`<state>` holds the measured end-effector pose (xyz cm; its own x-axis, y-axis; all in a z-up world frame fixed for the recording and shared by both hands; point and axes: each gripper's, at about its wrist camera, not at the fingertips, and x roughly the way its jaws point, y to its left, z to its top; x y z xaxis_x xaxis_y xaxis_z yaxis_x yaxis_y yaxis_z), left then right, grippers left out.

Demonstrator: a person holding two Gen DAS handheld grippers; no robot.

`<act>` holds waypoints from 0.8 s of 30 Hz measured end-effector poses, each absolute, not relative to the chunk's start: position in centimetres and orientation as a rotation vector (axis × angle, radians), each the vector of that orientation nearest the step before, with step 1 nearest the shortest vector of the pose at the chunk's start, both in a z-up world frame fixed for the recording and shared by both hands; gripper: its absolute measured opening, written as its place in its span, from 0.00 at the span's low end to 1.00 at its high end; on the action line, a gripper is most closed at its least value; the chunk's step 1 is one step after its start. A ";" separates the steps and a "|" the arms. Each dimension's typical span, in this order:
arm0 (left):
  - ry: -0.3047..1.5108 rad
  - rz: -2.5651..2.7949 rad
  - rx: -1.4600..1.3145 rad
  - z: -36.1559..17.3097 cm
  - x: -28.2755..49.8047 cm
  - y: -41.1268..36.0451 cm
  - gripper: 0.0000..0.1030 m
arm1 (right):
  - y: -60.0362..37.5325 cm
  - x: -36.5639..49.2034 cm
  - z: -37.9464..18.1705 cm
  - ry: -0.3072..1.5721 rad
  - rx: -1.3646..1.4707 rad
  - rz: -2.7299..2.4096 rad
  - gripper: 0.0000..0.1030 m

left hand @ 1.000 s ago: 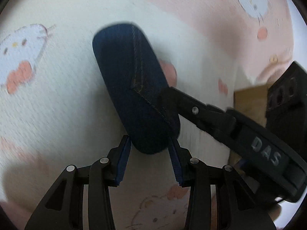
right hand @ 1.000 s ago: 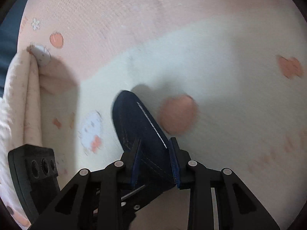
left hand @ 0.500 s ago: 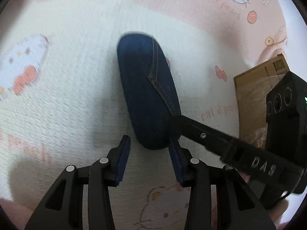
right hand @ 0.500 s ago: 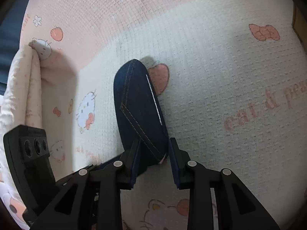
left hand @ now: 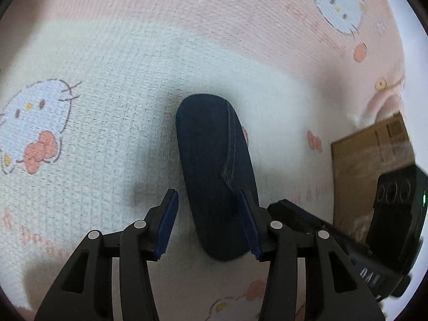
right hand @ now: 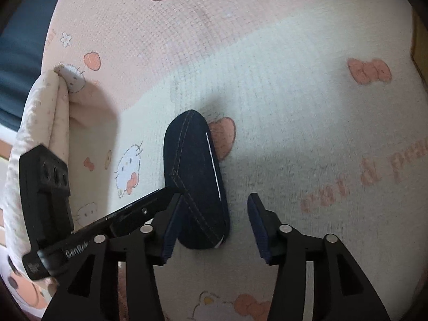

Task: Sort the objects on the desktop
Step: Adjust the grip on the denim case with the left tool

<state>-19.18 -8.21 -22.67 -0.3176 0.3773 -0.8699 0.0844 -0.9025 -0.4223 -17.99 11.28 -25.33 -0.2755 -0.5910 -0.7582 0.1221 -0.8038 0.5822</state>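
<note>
Denim case: dark blue pouch (left hand: pixel 216 176) with pale stitching, lying flat on cloth, centre of both frames; near end between the fingers of both claws.
Surface: pink-and-cream cat-print cloth (left hand: pixel 112 85) over the desk; folded up at left edge of right wrist view.
Left claw: (left hand: pixel 210 222) spread wide; right finger pad touching or just beside case edge, left pad apart from it; nothing gripped.
Right claw: (right hand: pixel 214 230) spread wide; left pad against case side, right pad well apart; nothing gripped.
Cardboard box: (left hand: pixel 369 165) at right edge of left wrist view, near the case; contents not visible.
Progress: case resting on cloth, held by neither claw; whether this is its sorted spot, cannot tell.
Remaining: no other loose items in view; likely the case into the box if that is the bin, a guess.
</note>
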 end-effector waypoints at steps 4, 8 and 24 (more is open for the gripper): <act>-0.680 2.244 -1.727 -23.8 -21.1 -8.6 0.51 | 9.5 -17.7 -24.6 -0.368 1.464 -2.174 0.55; -0.731 2.219 -1.720 -24.1 -21.2 -9.2 0.51 | 9.0 -18.0 -25.4 -0.407 1.473 -2.124 0.57; -0.800 2.156 -1.701 -25.1 -21.5 -9.7 0.50 | 6.3 -19.9 -26.7 -0.332 1.428 -2.076 0.57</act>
